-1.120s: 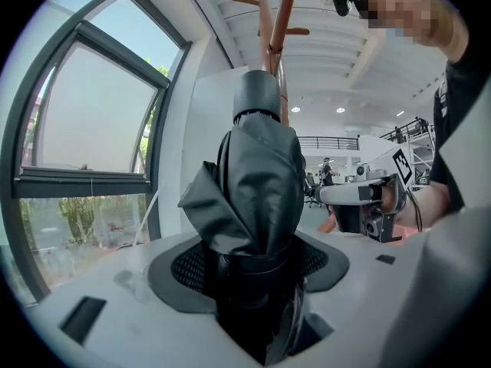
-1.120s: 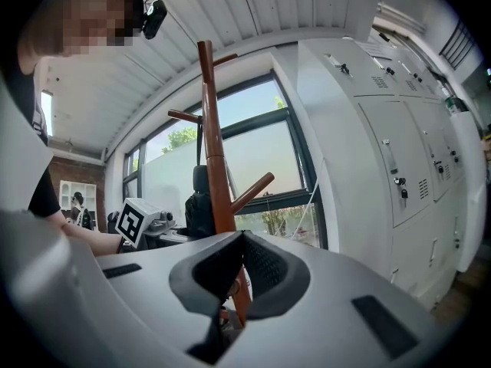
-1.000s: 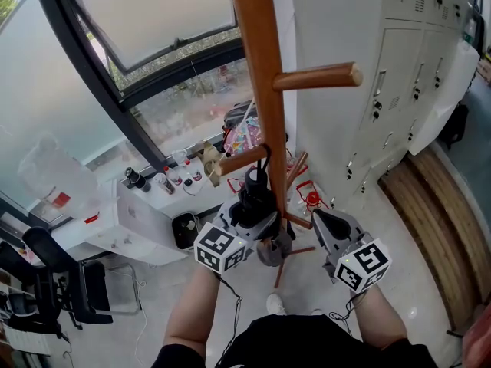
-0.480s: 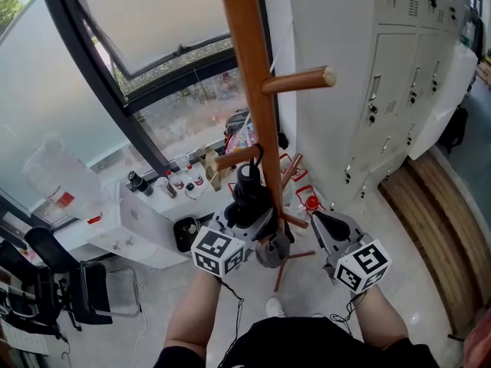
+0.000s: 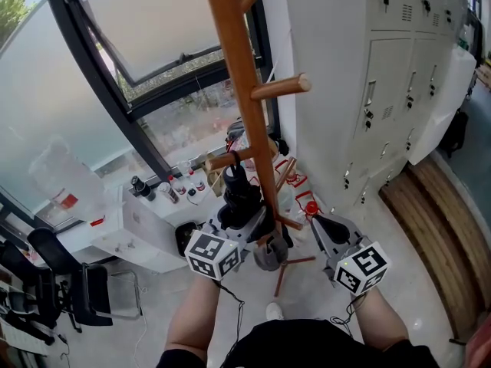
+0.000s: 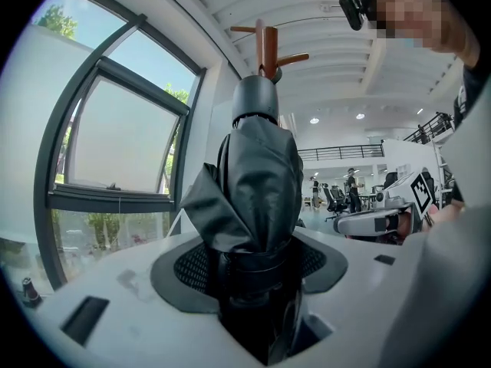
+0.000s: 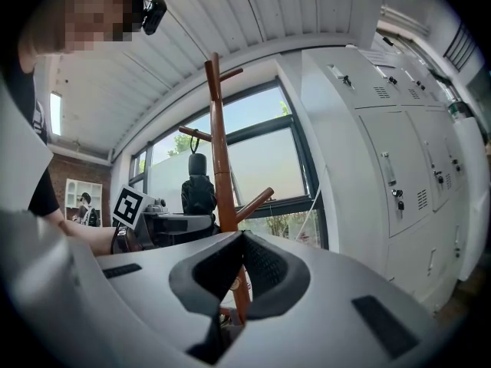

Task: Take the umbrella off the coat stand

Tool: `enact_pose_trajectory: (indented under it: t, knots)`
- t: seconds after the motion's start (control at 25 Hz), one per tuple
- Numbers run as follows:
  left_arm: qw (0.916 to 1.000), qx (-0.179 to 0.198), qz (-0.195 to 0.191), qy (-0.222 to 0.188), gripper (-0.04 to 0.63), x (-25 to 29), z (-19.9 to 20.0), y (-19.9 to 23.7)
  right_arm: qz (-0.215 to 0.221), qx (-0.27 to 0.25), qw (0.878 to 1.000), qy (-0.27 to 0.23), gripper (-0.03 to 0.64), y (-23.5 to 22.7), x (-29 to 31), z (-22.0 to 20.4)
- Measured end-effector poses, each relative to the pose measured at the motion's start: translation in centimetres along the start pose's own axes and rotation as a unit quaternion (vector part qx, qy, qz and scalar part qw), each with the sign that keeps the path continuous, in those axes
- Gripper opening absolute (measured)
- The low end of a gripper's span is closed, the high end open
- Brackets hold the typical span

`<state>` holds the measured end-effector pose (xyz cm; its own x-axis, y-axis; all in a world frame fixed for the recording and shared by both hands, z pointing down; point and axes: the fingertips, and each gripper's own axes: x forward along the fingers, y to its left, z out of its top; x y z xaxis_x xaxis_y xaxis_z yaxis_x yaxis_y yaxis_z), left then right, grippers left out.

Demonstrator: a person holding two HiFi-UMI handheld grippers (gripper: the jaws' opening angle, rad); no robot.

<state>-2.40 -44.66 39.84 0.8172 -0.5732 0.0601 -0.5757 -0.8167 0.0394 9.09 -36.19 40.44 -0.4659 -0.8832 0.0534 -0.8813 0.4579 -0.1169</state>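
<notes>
A brown wooden coat stand [image 5: 238, 75] rises in front of me. A folded black umbrella [image 5: 239, 198] stands upright against its pole, handle end just under a short peg [image 5: 219, 160]. My left gripper [image 5: 244, 225] is shut on the umbrella's middle. In the left gripper view the umbrella [image 6: 257, 182] fills the space between the jaws, with the stand's top [image 6: 265, 44] behind it. In the right gripper view its strap still hangs from the peg [image 7: 192, 132] beside the pole [image 7: 219, 152]. My right gripper [image 5: 318, 225] hovers shut and empty, right of the pole; its pads meet at the tips [image 7: 244, 236].
White lockers [image 5: 399, 75] line the right wall. A big window [image 5: 153, 60] lies behind the stand, with a white ledge carrying bottles [image 5: 161, 190] below it. The stand's legs [image 5: 295, 261] spread over the floor. A black office chair [image 5: 61, 282] stands at the lower left.
My left gripper has risen with the umbrella, bringing its handle end up close under the peg. The right gripper has stayed where it was.
</notes>
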Motion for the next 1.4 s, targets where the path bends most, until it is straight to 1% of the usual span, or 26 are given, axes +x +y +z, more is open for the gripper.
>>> enact_pose_trajectory:
  t: [0.28, 0.48, 0.68, 1.04, 1.24, 1.4]
  knots:
    - [0.9992, -0.002, 0.028, -0.030, 0.255, -1.4, 2.3, 0.1, 0.010, 0.001, 1.000, -0.002, 0.052, -0.1, -0.4, 0.3]
    - [0.9980, 0.004, 0.049, -0.038, 0.253, -2.7, 3.2, -0.2, 0.025, -0.001, 1.000, -0.002, 0.052, 0.0, -0.7, 0.6]
    - [0.9962, 0.001, 0.075, -0.044, 0.253, -4.4, 3.4, -0.5, 0.046, -0.003, 0.999, -0.003, 0.052, 0.6, -1.0, 0.7]
    - [0.9918, -0.006, 0.121, -0.040, 0.252, -8.1, 2.6, -2.4, 0.089, -0.004, 0.996, 0.003, 0.052, 2.4, -2.2, 0.6]
    - [0.9882, -0.016, 0.148, -0.038, 0.250, -10.1, 1.6, -4.7, 0.117, -0.008, 0.993, 0.009, 0.052, 3.4, -3.5, 0.3]
    - [0.9840, -0.028, 0.173, -0.035, 0.250, -12.2, 0.3, -7.4, 0.143, -0.010, 0.990, 0.016, 0.052, 4.4, -5.2, -0.3]
